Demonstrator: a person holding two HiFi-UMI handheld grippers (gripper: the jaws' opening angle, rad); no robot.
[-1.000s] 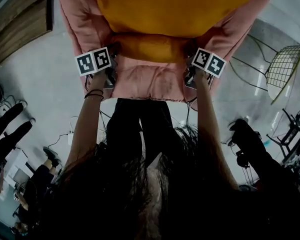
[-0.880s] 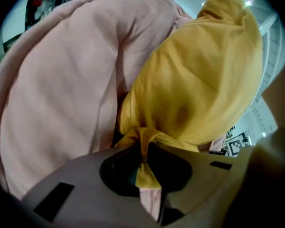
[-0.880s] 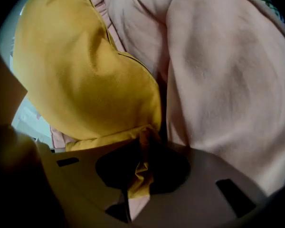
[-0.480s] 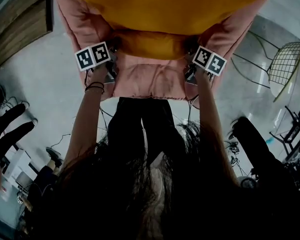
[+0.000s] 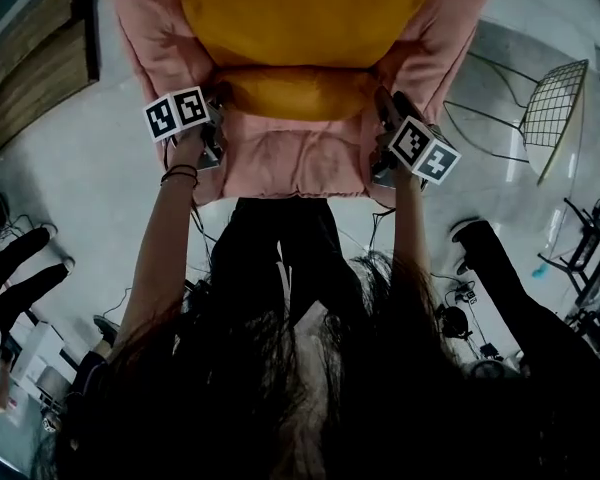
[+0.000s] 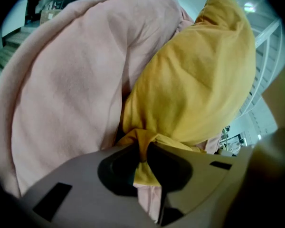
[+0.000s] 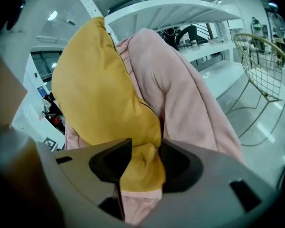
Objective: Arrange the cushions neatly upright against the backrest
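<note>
A big yellow cushion (image 5: 300,13) stands against the backrest of a pink armchair (image 5: 295,158), its lower edge bulging onto the seat. My left gripper (image 5: 218,103) is at the cushion's lower left corner. In the left gripper view it (image 6: 141,158) is shut on a pinch of the yellow cushion (image 6: 194,84). My right gripper (image 5: 380,103) is at the lower right corner. Its jaws (image 7: 142,165) are opening, with the cushion's corner (image 7: 140,167) lying loosely between them.
The armchair's pink arms (image 6: 61,94) (image 7: 190,99) close in the cushion on both sides. A wire chair (image 5: 555,118) stands on the floor at the right. People's legs show at the left (image 5: 15,268) and right (image 5: 490,268). White shelving (image 7: 180,8) is behind.
The right gripper has drawn back a little toward the person and its jaws have parted from the cushion corner. The left gripper keeps its hold and has barely shifted.
</note>
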